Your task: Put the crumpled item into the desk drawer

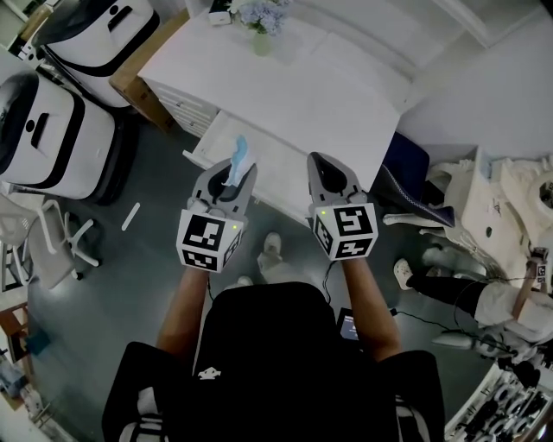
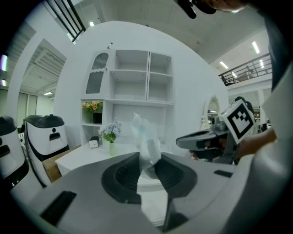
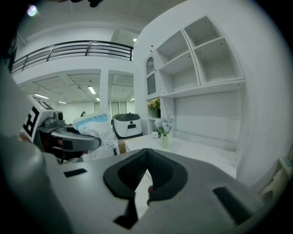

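A crumpled white and pale blue wrapper (image 1: 238, 161) (image 2: 145, 141) sticks up from between the jaws of my left gripper (image 1: 233, 179) (image 2: 149, 171), which is shut on it. I hold it over the front of the open desk drawer (image 1: 259, 168). The same wrapper (image 3: 94, 128) shows at the left of the right gripper view, above the left gripper. My right gripper (image 1: 333, 179) (image 3: 147, 171) hangs beside it at the desk's front edge, jaws shut with nothing between them. The white desk (image 1: 285, 95) lies ahead of both.
A vase of pale flowers (image 1: 262, 19) (image 2: 111, 137) (image 3: 165, 130) and a small white box (image 1: 220, 16) stand at the desk's far end. White and black machines (image 1: 43, 129) stand to the left, a white chair (image 1: 52, 246) lower left, and clutter (image 1: 501, 224) at the right.
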The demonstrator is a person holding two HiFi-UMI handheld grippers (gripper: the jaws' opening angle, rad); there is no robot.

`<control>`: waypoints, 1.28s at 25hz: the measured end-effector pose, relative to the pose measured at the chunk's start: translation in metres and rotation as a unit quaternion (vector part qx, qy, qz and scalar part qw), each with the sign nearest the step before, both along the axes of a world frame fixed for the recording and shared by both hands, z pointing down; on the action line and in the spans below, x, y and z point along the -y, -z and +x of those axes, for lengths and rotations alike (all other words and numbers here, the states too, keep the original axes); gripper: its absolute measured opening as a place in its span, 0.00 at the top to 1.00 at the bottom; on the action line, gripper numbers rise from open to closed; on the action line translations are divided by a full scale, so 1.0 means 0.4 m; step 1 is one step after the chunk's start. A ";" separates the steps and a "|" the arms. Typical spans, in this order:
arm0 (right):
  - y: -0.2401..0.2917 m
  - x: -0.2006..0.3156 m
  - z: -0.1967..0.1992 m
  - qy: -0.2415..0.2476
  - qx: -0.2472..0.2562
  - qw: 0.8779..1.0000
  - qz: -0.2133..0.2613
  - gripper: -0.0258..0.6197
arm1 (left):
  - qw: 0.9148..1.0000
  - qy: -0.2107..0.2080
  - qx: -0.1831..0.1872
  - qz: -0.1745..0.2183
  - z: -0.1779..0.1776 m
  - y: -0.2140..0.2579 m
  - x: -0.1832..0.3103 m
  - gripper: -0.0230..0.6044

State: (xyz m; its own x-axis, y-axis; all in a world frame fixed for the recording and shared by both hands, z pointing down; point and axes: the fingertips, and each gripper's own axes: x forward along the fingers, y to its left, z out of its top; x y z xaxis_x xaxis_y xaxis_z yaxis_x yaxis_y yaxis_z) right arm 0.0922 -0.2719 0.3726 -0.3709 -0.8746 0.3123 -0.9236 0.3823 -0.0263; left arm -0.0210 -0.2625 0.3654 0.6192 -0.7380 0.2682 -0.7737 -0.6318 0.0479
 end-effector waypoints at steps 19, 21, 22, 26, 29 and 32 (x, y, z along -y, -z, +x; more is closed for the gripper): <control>-0.166 0.107 0.074 0.008 0.008 0.998 -0.065 0.97 | 0.994 -0.025 0.076 -0.068 0.084 -0.232 0.096 0.84; -0.187 0.112 0.080 0.008 0.009 0.997 -0.072 0.97 | 0.993 -0.032 0.086 -0.074 0.094 -0.258 0.104 0.84; -0.198 0.114 0.082 0.008 0.008 0.997 -0.075 0.97 | 0.992 -0.036 0.092 -0.076 0.099 -0.272 0.109 0.84; -0.246 0.111 0.077 0.013 0.004 0.996 -0.091 0.97 | 0.987 -0.060 0.111 -0.095 0.116 -0.336 0.110 0.84; -0.277 0.106 0.072 0.019 0.003 0.995 -0.103 0.97 | 0.982 -0.073 0.133 -0.111 0.127 -0.387 0.106 0.84; -0.303 0.107 0.077 0.018 0.005 0.993 -0.113 0.97 | 0.975 -0.087 0.162 -0.122 0.138 -0.439 0.106 0.84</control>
State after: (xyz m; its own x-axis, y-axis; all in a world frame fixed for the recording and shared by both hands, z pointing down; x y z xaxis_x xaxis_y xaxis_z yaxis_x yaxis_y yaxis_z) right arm 0.1231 -0.3149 0.4938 -0.4052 -0.7688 0.4948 -0.9085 0.3990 -0.1241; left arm 0.0341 -0.3048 0.5408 0.5829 -0.5191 0.6252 -0.6558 -0.7548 -0.0153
